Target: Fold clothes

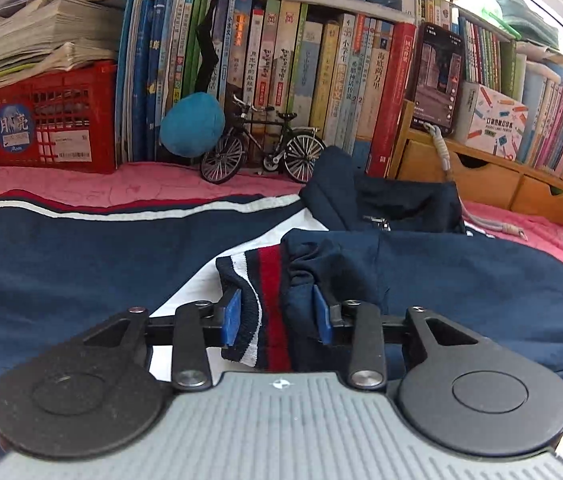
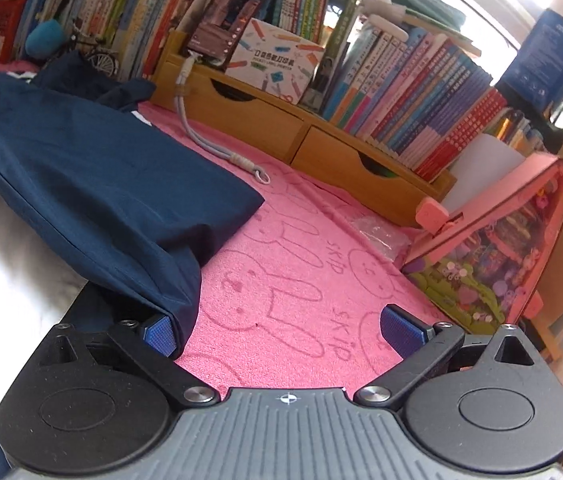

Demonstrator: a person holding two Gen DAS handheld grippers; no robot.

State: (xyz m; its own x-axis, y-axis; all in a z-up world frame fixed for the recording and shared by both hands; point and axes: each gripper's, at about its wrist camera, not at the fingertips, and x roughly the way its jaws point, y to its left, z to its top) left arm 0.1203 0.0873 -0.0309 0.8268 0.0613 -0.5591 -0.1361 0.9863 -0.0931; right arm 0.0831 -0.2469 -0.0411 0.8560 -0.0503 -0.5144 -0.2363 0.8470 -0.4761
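A navy jacket with white and red stripes lies spread on a pink blanket. Its sleeve ends in a ribbed navy, white and red cuff. My left gripper is shut on that cuff, with a blue pad pressing each side. In the right wrist view the jacket's navy body lies to the left on the pink bunny-print blanket. My right gripper stands wide open over the blanket. Its left fingertip touches the jacket's near edge and nothing is between the pads.
Along the back stand rows of books, a red crate, a blue plush ball, a model bicycle and a phone. A wooden drawer unit, a dangling cord, a plastic bag and a pink case border the right.
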